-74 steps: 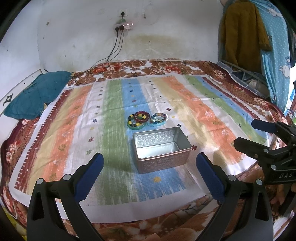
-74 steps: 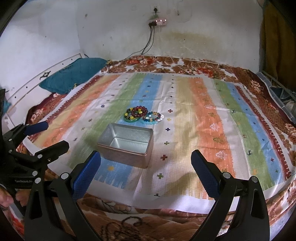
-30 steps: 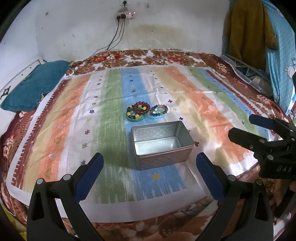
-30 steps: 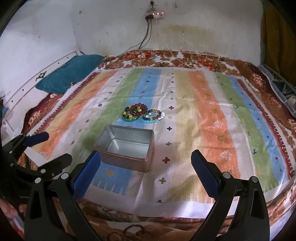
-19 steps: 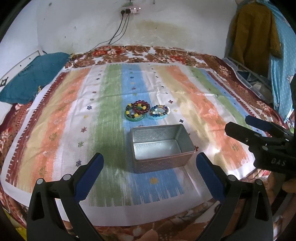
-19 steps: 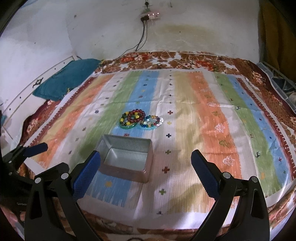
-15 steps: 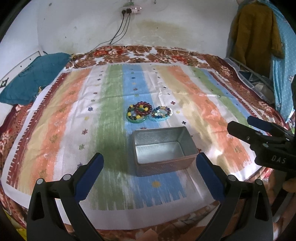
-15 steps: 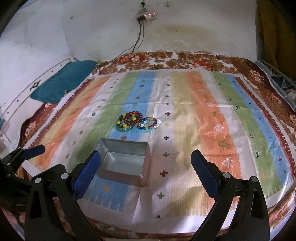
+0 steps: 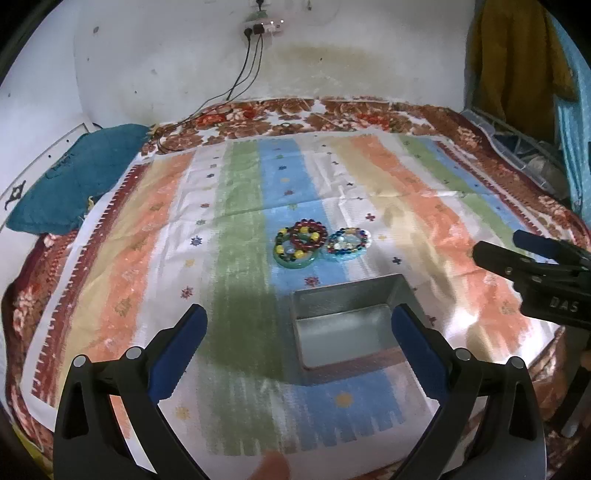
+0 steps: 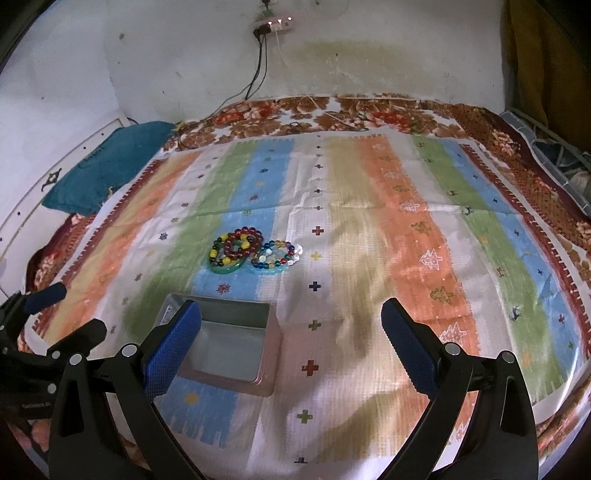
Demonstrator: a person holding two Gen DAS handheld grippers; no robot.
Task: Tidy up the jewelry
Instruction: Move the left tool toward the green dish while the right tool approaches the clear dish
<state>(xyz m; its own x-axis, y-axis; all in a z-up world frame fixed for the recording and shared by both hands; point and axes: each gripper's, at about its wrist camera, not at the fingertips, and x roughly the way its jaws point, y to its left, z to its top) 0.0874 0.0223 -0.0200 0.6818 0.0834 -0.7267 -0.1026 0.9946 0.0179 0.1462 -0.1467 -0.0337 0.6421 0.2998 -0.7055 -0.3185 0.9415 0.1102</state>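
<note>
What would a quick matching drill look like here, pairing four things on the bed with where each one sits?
Things:
1. metal tin
2. dark red bead bracelet
3. teal pillow
4. power strip

Places:
A. on the wall
B. far left edge of the bed
C. overlapping the green bangle
D. nearest the open grippers, empty

Pairs: 1-D, 2-C, 3-B, 4-A

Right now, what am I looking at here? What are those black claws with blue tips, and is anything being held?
No robot here: a person holds a two-finger clamp in each hand, each carrying a camera that looks out along its fingers. One picture is from the left gripper, the other from the right gripper. Both are open and hold nothing. Ahead, on a striped cloth over a bed, sits an empty metal tin. Beyond it lie two piles of beaded bracelets, apparently meant for the tin. A teal pillow lies to the left.
</note>
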